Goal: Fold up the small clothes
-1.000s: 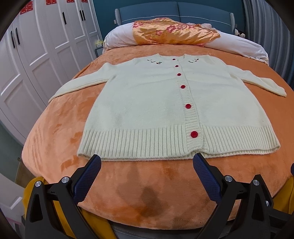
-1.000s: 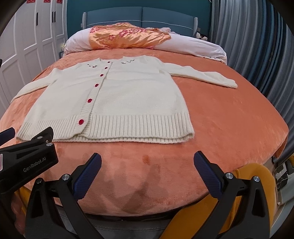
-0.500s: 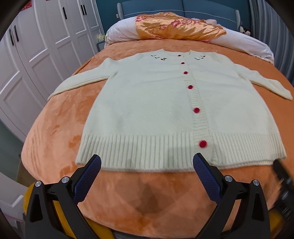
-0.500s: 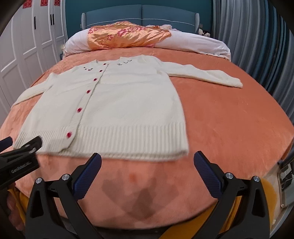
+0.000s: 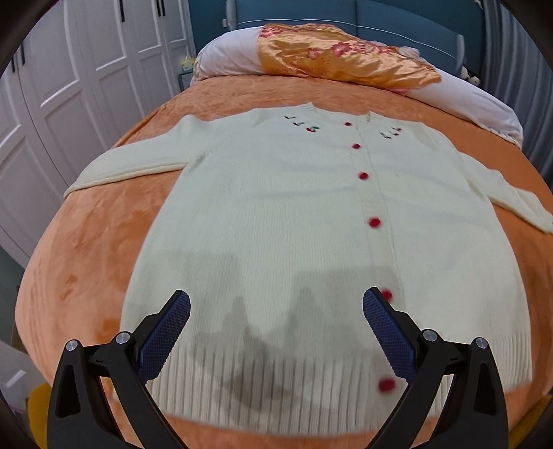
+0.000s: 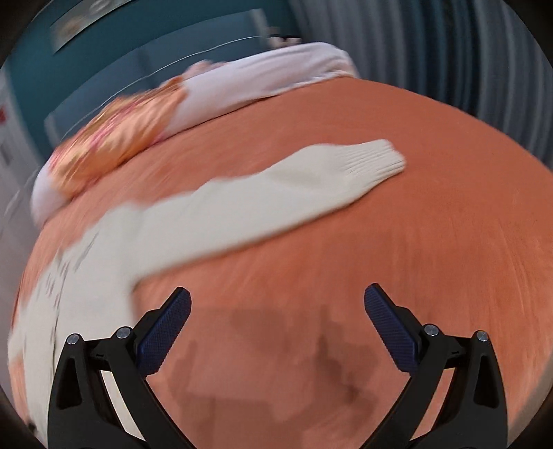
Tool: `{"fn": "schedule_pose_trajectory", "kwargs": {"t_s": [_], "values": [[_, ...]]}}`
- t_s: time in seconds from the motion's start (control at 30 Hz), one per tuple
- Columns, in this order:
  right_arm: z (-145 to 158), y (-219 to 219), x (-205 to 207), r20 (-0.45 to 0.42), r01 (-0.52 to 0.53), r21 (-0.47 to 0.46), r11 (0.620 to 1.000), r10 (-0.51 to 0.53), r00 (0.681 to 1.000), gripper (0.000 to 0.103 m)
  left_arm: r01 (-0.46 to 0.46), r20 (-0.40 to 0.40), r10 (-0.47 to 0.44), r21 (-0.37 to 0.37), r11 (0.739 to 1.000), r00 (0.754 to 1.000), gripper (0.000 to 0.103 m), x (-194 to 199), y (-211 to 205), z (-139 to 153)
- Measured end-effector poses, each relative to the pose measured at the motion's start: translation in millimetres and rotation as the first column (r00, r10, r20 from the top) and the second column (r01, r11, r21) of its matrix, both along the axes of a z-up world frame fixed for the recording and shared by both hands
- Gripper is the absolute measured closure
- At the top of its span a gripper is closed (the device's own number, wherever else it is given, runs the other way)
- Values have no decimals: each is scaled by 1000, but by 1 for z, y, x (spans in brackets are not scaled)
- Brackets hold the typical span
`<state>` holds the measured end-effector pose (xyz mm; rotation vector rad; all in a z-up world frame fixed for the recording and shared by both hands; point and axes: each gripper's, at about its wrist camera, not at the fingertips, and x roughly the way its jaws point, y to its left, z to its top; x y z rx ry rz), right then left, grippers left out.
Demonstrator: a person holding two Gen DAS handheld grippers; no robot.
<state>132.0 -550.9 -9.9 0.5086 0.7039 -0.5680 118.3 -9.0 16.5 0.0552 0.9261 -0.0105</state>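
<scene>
The cardigan [image 5: 293, 221] lies flat, buttoned and face-up on the bed [image 5: 86, 248], sleeves spread wide, presumably so each can be folded inward. It is soft cream knit with a ribbed hem and red buttons. Left gripper [image 5: 276, 311] hovers over the hem, right gripper [image 6: 276, 307] near the right sleeve [image 6: 311, 186]; both jaws gape wide, empty.

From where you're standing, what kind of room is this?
Most likely a bedroom: a bed with an orange blanket, pillows against a blue headboard, and white wardrobe doors. A cream cardigan lies spread on the bed.
</scene>
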Motion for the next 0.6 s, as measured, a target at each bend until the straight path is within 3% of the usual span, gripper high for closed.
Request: {"fn": "schedule_pose_trajectory", "kwargs": {"t_s": [0.23,0.3,0.33,0.37,0.4,0.43,0.47,0.5,0.6], "values": [[-35,-77,43,-39,139,87,986,-136,990,9,-63,0,63,2,998,998,5,44,9,-16],[-45,-86,57,-59,135,105,985,-130,990,31,-72,-6,72,-6,997,997,5,55,14,-19],[-46,-89,62,-64,144,104,984,-138,988,33,-77,-6,77,-6,997,997,5,58,15,-20],[-45,-89,67,-45,143,104,984,-139,989,45,-85,-2,85,-5,996,996,6,63,17,-21],[-43,-86,70,-30,133,110,985,-130,991,66,-88,2,88,-4,996,996,7,68,19,-21],[-38,-81,80,-34,135,104,985,-132,991,72,-90,6,90,-5,996,996,10,74,21,-21],[-28,-74,89,-25,130,73,989,-129,991,88,-90,6,90,-6,996,996,13,79,22,-22],[-10,-61,100,16,87,38,995,-88,996,93,-90,6,90,-7,996,996,14,84,23,-22],[42,-8,133,125,-73,-59,996,80,989,95,-100,19,100,-22,995,995,15,98,30,-19]]}}
